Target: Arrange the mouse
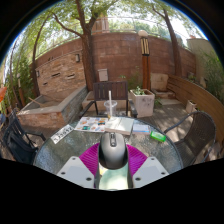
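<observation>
A dark grey computer mouse (113, 151) with a scroll wheel sits between my gripper's (113, 160) two fingers, its nose pointing away from me. The magenta pads (92, 158) press against both of its sides. The mouse is held above a round glass patio table (60, 152), nearer its front edge.
On the table beyond the mouse lie papers and magazines (100, 124), a green object (158, 136) and a white box (141, 129). Dark chairs (198, 128) stand around the table. A brick wall (110, 58), trees, a planter (143, 100) and a wooden bench (198, 95) lie behind.
</observation>
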{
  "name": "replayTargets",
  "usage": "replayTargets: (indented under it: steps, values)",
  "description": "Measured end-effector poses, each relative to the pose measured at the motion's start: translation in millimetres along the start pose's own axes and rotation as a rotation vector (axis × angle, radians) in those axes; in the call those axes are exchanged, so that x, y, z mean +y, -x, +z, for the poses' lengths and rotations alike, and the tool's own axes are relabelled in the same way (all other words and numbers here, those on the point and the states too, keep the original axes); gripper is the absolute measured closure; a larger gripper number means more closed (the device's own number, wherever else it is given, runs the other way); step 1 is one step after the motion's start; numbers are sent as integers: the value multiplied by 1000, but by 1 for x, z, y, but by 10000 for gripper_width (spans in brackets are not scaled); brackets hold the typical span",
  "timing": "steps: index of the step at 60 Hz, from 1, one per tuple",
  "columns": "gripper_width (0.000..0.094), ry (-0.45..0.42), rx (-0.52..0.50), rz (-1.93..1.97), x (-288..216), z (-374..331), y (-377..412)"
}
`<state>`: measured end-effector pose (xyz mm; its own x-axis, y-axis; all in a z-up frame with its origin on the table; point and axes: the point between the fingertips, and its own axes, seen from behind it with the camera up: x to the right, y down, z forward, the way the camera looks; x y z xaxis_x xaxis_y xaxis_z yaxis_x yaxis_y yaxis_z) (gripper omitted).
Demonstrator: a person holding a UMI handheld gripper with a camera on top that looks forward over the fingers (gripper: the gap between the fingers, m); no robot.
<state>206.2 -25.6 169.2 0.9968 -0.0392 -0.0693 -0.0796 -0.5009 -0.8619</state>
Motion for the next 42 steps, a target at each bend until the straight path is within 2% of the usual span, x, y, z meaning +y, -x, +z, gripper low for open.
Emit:
replayTargets:
  steps: [4,5,9,12,20,22,26,28,32,42]
  values:
    - [560,96,52,-18,53,12,-36]
    - [561,112,61,-19,79,14,-44]
    - [558,203,72,-17,119,22,-61]
    - [548,238,83,-12,142,27,-69]
    - [387,317,70,-13,189,32,-70]
    - [321,303,74,-16,186,30,-71]
    - [69,283,81,-29,172,20,-69]
    - [112,260,87,-37,166,13,-69]
    - [70,230,92,-46,155,-10,-65]
    - [82,169,106,-73,127,-93,-47]
